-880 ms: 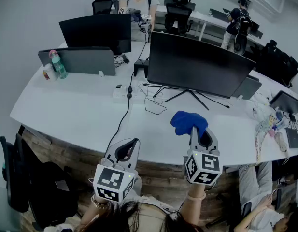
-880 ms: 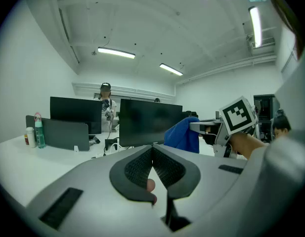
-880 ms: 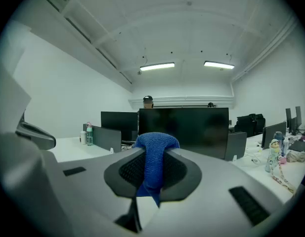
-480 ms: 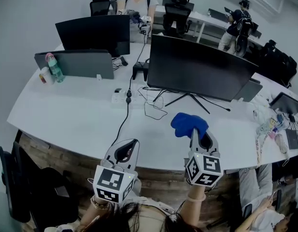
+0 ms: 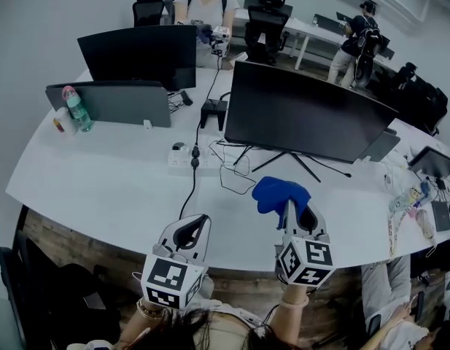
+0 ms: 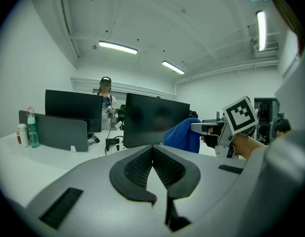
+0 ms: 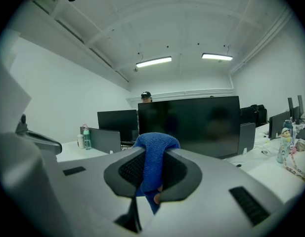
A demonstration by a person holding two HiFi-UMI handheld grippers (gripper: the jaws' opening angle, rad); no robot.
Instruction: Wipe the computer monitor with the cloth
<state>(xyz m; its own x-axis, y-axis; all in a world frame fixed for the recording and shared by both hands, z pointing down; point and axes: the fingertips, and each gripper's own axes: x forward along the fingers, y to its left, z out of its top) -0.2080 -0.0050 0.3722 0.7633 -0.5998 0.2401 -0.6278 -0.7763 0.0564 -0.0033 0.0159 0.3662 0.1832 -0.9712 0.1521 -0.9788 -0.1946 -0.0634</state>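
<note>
Right tongs (image 5: 296, 214) pinch the blue cloth (image 5: 278, 192), pointing at the monitor (image 5: 305, 115) at 12 o'clock; left tongs (image 5: 197, 224) closed, empty

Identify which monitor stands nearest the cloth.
The big monitor straight ahead of the cloth in the right gripper; the other monitor stands back left.

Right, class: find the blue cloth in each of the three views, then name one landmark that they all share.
Head view: blue cloth lower centre-right, held in the right gripper, in front of the large monitor.
Left gripper view: right of centre, overlapping the monitor's lower right edge.
Right gripper view: centre, clamped between the jaws.
Shared landmark: the large monitor.
</note>
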